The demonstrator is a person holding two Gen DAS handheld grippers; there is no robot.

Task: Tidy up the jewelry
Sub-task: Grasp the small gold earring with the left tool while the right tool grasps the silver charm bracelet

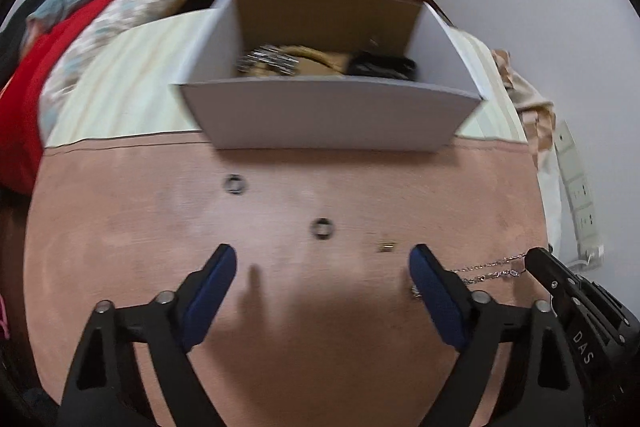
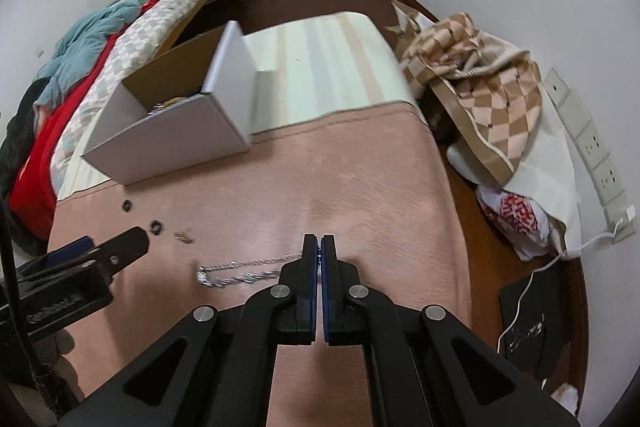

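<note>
My left gripper [image 1: 322, 259] is open and empty above the pink blanket [image 1: 160, 227]. Two dark rings [image 1: 235, 183] [image 1: 322, 227] and a small gold piece [image 1: 386, 247] lie ahead of it. An open white box [image 1: 328, 115] behind them holds several pieces of jewelry. My right gripper [image 2: 319, 247] is shut on one end of a silver chain necklace [image 2: 240, 269], which trails left across the blanket. The necklace also shows in the left wrist view [image 1: 488, 269], and so does the right gripper [image 1: 538, 259]. The box [image 2: 172, 143], rings [image 2: 155, 227] and gold piece [image 2: 183, 237] show in the right wrist view.
A striped pale mattress [image 2: 320, 75] lies under the blanket. A checkered cloth [image 2: 480, 87], bags [image 2: 516, 215] and a white power strip [image 2: 592, 147] sit on the floor at the right. Red and teal bedding [image 1: 80, 7] is piled at the left.
</note>
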